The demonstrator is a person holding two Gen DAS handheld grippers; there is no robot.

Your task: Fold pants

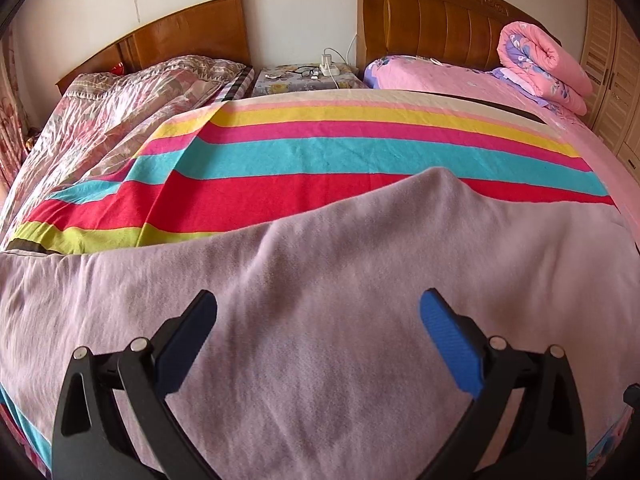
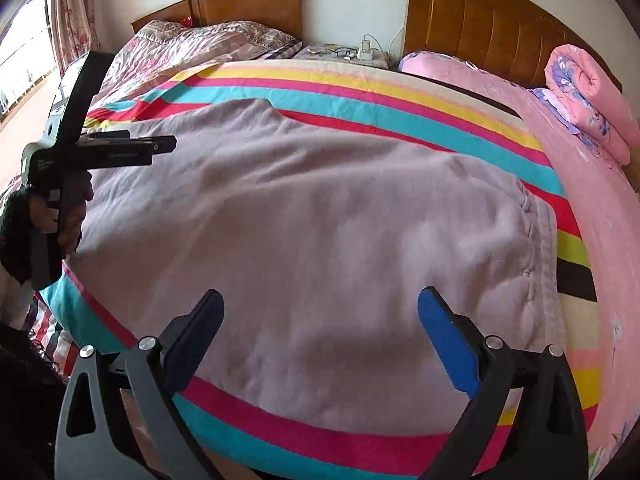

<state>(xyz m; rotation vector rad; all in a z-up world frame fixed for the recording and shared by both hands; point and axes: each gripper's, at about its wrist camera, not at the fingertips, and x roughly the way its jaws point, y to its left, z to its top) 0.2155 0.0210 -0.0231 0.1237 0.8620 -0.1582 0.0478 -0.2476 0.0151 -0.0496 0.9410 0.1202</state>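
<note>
Lilac pants (image 2: 312, 240) flat on striped blanket (image 2: 400, 92), edges free, blanket margins around.

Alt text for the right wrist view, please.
Light purple pants lie spread on a striped blanket on a bed, the open right gripper above them holding nothing. At left, a hand holds the left gripper.

Count on inspection: one pair of pale lilac pants (image 2: 320, 216); one striped blanket (image 1: 320, 152); two beds, a left bed (image 1: 132, 92) and a right bed (image 1: 460, 84); two wooden headboards, left headboard (image 1: 180, 36) and right headboard (image 1: 436, 16); one rolled pink quilt (image 1: 540, 64); one nightstand (image 1: 304, 80); one pair of glasses (image 1: 306, 71); two hand-held grippers, left hand-held gripper (image 1: 318, 312) and right hand-held gripper (image 2: 320, 312); one wardrobe (image 1: 616, 64).
</note>
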